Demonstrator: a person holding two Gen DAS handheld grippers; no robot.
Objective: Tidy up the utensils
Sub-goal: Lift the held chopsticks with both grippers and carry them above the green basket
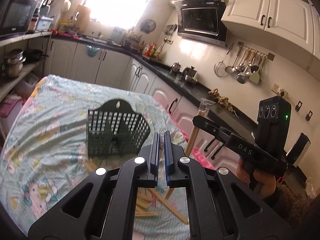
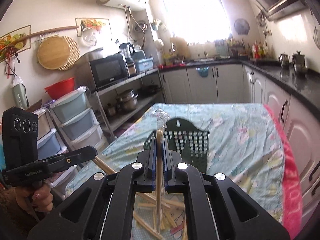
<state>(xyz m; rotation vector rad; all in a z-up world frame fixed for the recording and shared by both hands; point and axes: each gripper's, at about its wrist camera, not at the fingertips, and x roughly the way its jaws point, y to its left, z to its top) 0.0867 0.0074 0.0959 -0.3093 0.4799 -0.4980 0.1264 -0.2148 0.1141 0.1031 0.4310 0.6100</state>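
We count one dark green slotted basket (image 1: 117,128) at the table's far middle; each gripper clenches one wrapped chopstick pair: left gripper (image 1: 161,140), right gripper (image 2: 159,143); pale loose chopsticks (image 2: 170,206) lie near, uncounted.

Blown-out window (image 1: 118,2) backlight, fisheye-curved edges, soft blur

a black microwave (image 2: 109,70) sits on a metal shelf beside stacked plastic drawers (image 2: 80,120); a range hood (image 1: 202,25) hangs above the dark countertop (image 1: 180,80), ladles (image 1: 244,66) hang nearby.
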